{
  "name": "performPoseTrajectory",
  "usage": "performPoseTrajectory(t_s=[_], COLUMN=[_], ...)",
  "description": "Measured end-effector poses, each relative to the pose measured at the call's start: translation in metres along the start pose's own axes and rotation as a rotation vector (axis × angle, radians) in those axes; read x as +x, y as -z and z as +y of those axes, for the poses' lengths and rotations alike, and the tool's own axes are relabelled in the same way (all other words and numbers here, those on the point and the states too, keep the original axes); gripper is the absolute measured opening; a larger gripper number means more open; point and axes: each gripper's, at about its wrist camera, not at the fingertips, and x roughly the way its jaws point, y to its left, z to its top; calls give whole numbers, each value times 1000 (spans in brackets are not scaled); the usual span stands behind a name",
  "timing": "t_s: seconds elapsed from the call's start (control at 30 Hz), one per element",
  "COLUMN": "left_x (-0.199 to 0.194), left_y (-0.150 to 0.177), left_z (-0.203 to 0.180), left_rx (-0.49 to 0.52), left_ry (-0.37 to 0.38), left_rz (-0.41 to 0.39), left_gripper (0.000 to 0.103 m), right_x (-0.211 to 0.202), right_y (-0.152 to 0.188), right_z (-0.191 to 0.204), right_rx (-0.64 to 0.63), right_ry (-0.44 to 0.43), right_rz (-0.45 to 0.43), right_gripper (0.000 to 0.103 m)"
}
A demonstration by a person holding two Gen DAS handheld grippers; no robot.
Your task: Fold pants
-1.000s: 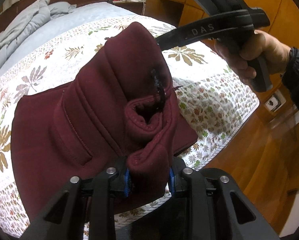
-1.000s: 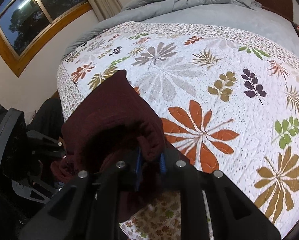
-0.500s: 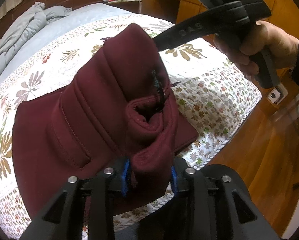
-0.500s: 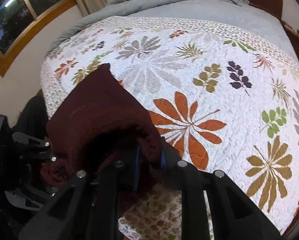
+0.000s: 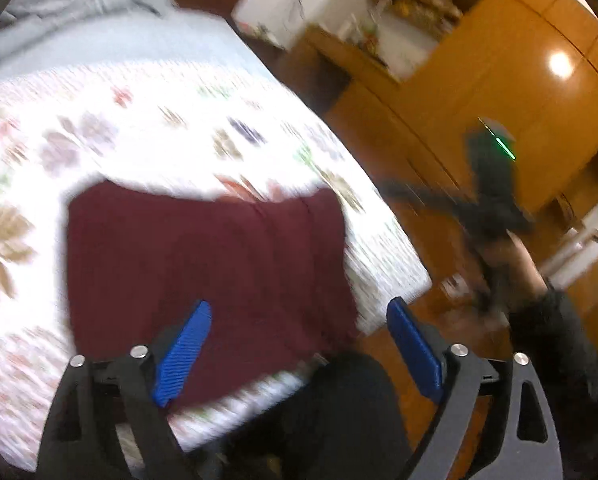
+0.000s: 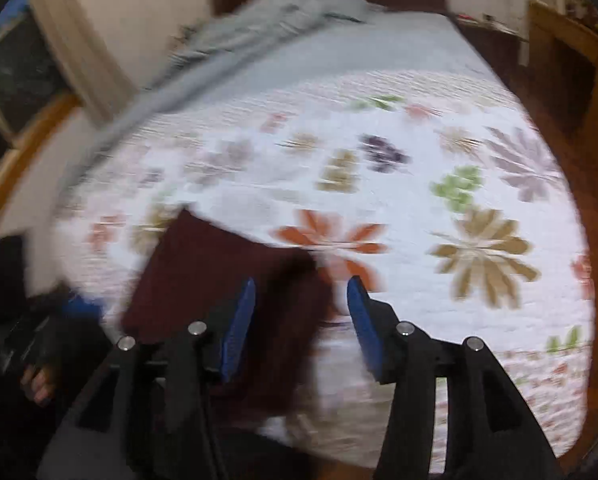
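Your left gripper and right gripper are opening, empty, above the folded dark red pants on the near bed corner.

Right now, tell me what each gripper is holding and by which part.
Nothing is held. The left gripper and right gripper are both opening, pads clear of the maroon pants, which lie folded on the bed quilt.
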Motion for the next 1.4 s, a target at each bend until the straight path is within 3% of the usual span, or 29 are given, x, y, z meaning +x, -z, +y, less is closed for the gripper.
performPoseTrajectory(t_s=[0.1, 0.2, 0.3, 0.4, 0.47, 0.6, 0.63, 0.73, 0.77, 0.83, 0.93, 1.0, 1.07, 1.1, 1.3, 1.4], left_x=[1, 24, 54, 87, 94, 86, 82, 72, 67, 61, 58, 57, 57, 57, 53, 43], left_y=[-29, -48, -53, -52, -46, -49, -50, -49, -48, -47, -43, -40, -37, -36, -29, -24], left_z=[41, 80, 106, 138, 152, 150, 149, 146, 144, 140, 140, 143, 146, 147, 153, 149], left_rx=[-102, -197, -244, -326, -374, -331, -324, -314, -304, -270, -254, -259, -262, -264, -305, -320], left_ry=[-11, 33, 86, 71, 92, 97, 108, 139, 144, 127, 92, 84, 79, 75, 87, 104], left_rz=[-34, 5, 55, 125, 135, 93, 77, 48, 36, 11, 8, 9, 5, 2, -45, -107], left_gripper=[91, 91, 91, 89, 88, 89, 89, 89, 89, 89, 89, 89, 89, 89, 89, 89], right_x=[9, 33, 55, 74, 75, 48, 41, 29, 32, 49, 85, 103, 113, 117, 91, 87], right_y=[23, 50, 76, 104, 115, 101, 95, 67, 59, 53, 50, 48, 44, 40, 4, -3], right_z=[39, 56, 44, 7, -3, 5, 6, -11, -29, -64, -101, -106, -103, -100, -67, -74], right_rx=[-35, -56, -30, 58, 93, 70, 73, 158, 223, 373, 546, 557, 526, 504, 334, 335], right_ry=[-109, -187, -171, -118, -130, -147, -144, -49, -52, -119, -348, -383, -429, -443, -386, -356], right_rz=[18, 76, 141, 198, 203, 118, 94, 8, -29, -32, 5, 36, 63, 78, 39, 27], right_gripper=[48, 48, 46, 41, 39, 46, 53, 94, 95, 95, 95, 87, 23, 15, 10, 9])
